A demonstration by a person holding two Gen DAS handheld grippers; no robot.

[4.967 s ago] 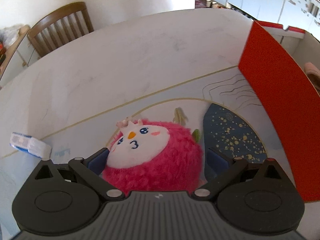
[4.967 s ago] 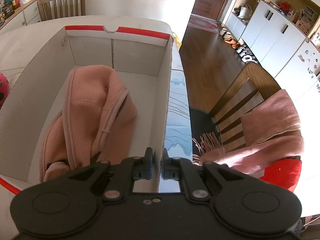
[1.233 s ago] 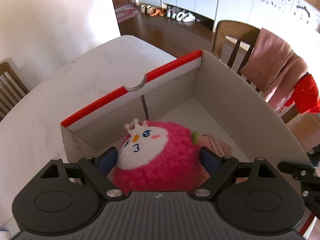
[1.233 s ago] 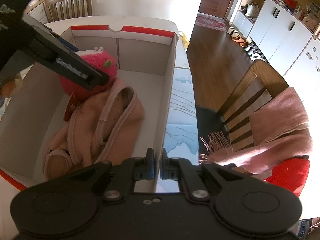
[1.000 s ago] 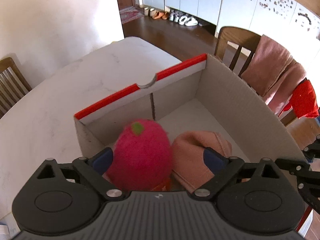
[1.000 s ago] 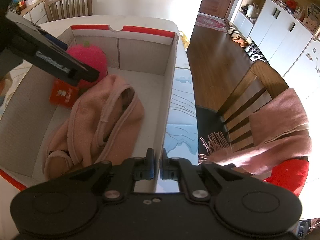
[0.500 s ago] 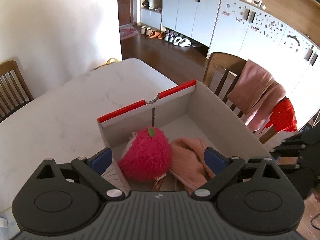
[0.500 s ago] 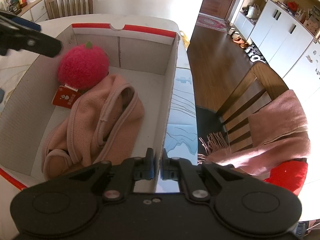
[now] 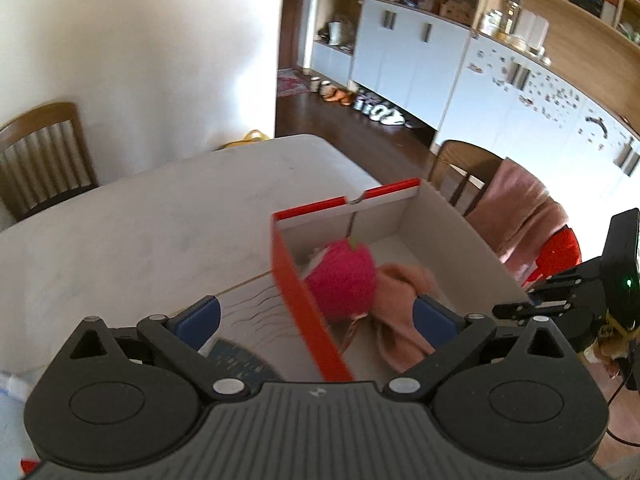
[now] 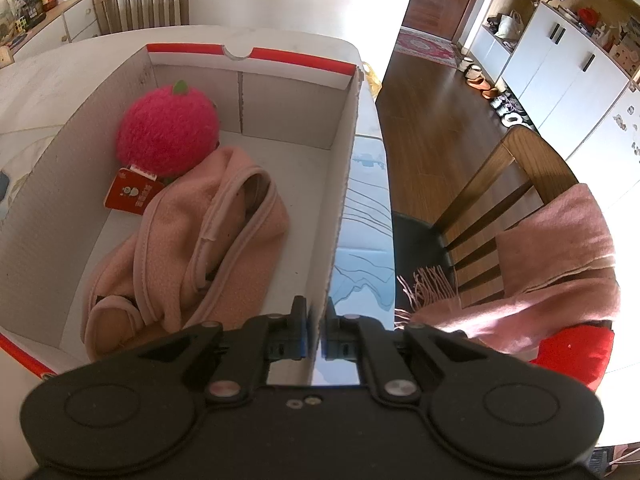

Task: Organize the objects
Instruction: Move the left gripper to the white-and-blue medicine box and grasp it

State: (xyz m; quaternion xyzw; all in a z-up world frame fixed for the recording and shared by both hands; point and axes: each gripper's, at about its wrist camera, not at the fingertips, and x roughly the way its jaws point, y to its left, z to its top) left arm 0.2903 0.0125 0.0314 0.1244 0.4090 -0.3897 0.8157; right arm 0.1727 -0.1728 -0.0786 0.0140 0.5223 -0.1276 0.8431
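A pink plush toy [image 10: 168, 136] with a green leaf and a red tag lies in the far left corner of the red-edged cardboard box [image 10: 256, 68], next to a pink fleece garment [image 10: 200, 240]. My right gripper [image 10: 316, 332] is shut on the box's right wall. My left gripper [image 9: 316, 320] is open and empty, raised above the box's red left wall [image 9: 304, 308]; the plush toy [image 9: 344, 276] and the garment [image 9: 400, 300] show beyond it. The right gripper also shows at the far right of the left wrist view [image 9: 560, 300].
The box stands on a white marble table [image 9: 140, 232] with a patterned mat [image 10: 364, 248]. A wooden chair draped with a pink scarf [image 10: 552, 256] stands at the right. Another chair [image 9: 40, 160] stands at the far left. A small white-blue item [image 9: 12, 384] lies at the left edge.
My left gripper let go of the plush toy into the box, then rose and drew back to the left. The right gripper has stayed shut on the box wall.
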